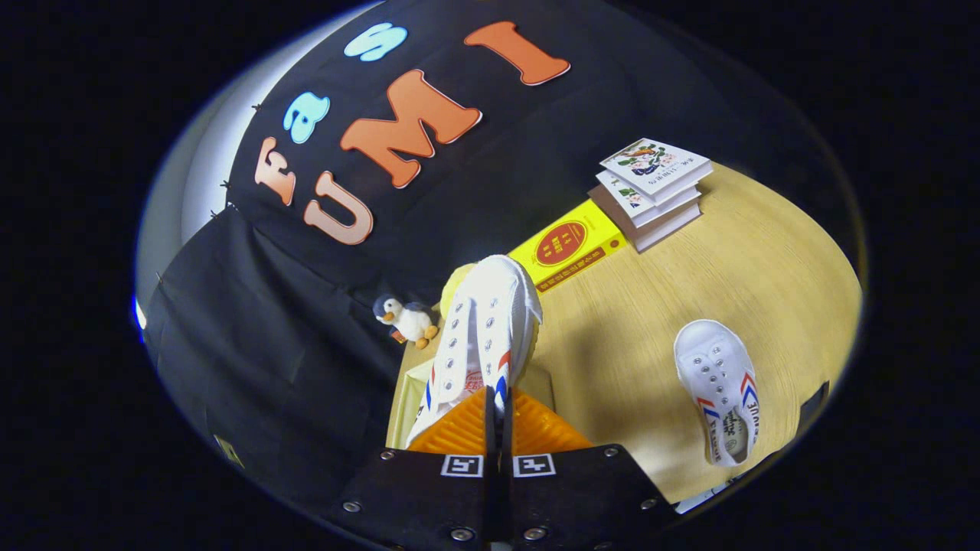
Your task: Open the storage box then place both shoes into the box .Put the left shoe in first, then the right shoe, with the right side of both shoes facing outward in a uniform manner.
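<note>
My gripper (pixel 498 409) is shut on a white canvas shoe (pixel 478 329) with red and blue stripes; the orange fingers (pixel 459 432) pinch its side wall near the heel. The shoe points away from me, toe up, and hangs over the pale storage box (pixel 406 398), whose rim shows just below and to the left of the shoe. The second white shoe (pixel 720 386) lies on the wooden table (pixel 635 337) to the right, sole down, with its opening toward me.
A small plush penguin (pixel 406 317) sits at the table's edge beside the box. A yellow book (pixel 570 245) lies beyond the held shoe, and a stack of books (pixel 651 191) stands further back right.
</note>
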### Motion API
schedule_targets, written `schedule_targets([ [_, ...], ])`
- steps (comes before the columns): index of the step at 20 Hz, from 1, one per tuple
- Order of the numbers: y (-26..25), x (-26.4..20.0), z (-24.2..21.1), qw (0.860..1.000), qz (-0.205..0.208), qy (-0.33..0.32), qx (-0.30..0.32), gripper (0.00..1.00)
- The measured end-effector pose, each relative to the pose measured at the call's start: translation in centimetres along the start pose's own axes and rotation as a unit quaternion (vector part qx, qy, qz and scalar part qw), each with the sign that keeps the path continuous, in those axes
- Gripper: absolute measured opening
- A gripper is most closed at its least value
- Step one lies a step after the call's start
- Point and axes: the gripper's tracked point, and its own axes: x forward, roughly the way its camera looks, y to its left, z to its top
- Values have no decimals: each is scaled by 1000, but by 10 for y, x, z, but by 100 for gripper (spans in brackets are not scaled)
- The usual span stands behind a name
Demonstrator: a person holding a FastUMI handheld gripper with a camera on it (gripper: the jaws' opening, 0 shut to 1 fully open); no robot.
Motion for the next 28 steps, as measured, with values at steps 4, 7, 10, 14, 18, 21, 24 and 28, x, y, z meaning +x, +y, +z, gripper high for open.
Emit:
schedule_targets([
  [4,42,13,-19,1000,16,15,-9,0],
  [7,72,27,-44,999,34,30,-5,0],
  [10,87,40,-71,998,33,52,-22,0],
  [14,96,59,-101,996,24,74,-37,0],
  [18,96,76,-124,996,14,82,-39,0],
  [21,98,89,-126,996,15,80,-24,0],
  [24,94,84,-120,997,9,71,-29,0],
  [28,82,68,-96,999,4,43,-24,0],
])
